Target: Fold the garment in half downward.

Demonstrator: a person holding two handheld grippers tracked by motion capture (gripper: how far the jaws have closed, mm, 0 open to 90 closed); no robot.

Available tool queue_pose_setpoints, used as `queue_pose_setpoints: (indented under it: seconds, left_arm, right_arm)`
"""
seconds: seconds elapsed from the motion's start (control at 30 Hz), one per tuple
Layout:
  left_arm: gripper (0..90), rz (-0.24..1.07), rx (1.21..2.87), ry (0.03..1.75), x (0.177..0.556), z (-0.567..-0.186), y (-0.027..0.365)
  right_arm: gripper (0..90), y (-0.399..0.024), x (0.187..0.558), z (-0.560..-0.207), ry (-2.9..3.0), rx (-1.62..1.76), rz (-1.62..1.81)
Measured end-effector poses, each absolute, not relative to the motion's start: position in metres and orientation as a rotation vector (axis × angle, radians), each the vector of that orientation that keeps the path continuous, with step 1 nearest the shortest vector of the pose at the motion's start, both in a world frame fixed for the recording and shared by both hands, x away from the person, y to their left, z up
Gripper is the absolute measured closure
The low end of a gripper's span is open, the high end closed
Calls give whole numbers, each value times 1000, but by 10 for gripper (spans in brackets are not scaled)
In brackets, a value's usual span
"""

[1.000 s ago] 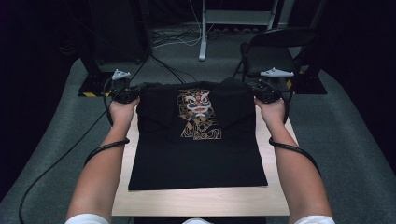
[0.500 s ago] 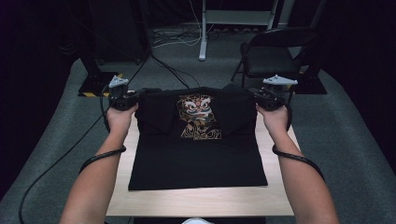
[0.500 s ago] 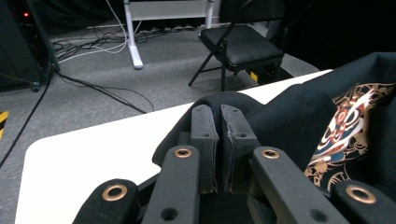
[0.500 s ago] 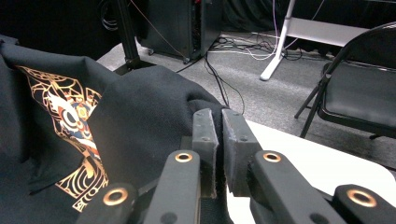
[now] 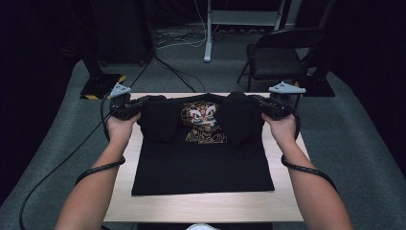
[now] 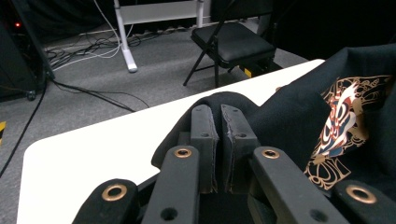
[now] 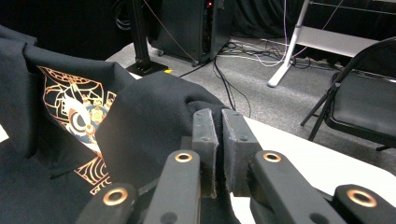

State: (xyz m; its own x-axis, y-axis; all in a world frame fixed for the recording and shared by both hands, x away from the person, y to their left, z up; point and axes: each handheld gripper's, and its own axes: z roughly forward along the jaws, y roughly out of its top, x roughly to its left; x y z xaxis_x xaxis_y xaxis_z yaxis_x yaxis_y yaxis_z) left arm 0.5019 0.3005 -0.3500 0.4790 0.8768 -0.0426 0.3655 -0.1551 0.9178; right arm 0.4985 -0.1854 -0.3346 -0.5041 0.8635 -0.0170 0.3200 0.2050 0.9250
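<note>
I have both tongs, left [image 5: 143,101] and right [image 5: 251,99], clamped on the black shirt [image 5: 201,158] near the worktop's [image 5: 201,208] far edge; uneven pulling could skew the fold.

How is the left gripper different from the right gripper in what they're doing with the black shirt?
The left gripper pinches the black shirt at its left top corner; the right gripper pinches the right top corner. The left gripper's flap covers less of the printed face than the right gripper's flap. Both are shut on the cloth, lifting it off the table.
</note>
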Motion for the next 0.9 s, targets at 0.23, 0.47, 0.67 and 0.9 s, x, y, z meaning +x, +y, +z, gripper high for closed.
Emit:
queue_pose_setpoints:
  seconds: [0.23,0.47,0.67,0.9]
  left_arm:
    - [846,651,1762,1031,495,-356,297]
    - [846,644,1765,1014,490,-362,296]
    - [846,629,1761,1007,484,-365,297]
    - [845,613,1764,1006,476,-372,299]
  right_arm:
    - [845,-186,494,-344,1954,1090,1281]
    - [845,-191,488,-351,1955,1094,1302]
    - [844,-195,481,-355,1951,1098,1320]
    - [844,-200,472,-358,1957,1097,1331]
